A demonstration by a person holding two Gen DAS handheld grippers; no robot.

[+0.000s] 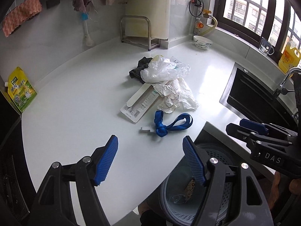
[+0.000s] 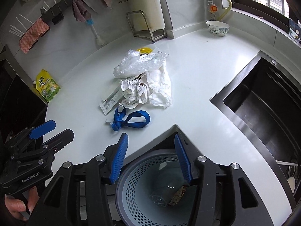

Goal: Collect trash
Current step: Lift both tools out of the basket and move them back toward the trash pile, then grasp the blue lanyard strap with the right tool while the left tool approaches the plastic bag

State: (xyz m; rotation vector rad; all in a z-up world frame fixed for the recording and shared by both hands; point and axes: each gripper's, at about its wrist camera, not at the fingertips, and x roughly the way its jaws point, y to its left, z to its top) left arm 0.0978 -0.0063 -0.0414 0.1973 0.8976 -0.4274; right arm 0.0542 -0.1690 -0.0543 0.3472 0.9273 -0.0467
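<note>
Both grippers angle downward, empty jaws apart: left gripper (image 1: 150,158) over counter (image 1: 84,101), right gripper (image 2: 151,156) above bin (image 2: 143,194)

Counter (image 2: 197,86) bare around trash pile (image 2: 143,79); bin (image 2: 143,184) below edge.

White countertop (image 2: 197,86), L-shaped around a corner cut-out; dark sink (image 2: 263,101) set into its right side, chrome tap (image 1: 287,75) at the sink's far edge. Patterned bowl (image 2: 217,27) upright near the window corner. Metal rack (image 2: 145,26) against the back wall. Yellow-green pouch (image 2: 48,88) standing at the counter's left edge. Wall rail carrying a pink cloth (image 2: 33,35), a mauve cloth (image 2: 80,11) and a bottle brush (image 2: 94,32) with blue collar. Yellow oil bottle (image 1: 288,59) and clear mug (image 1: 265,47) on the windowsill
</note>
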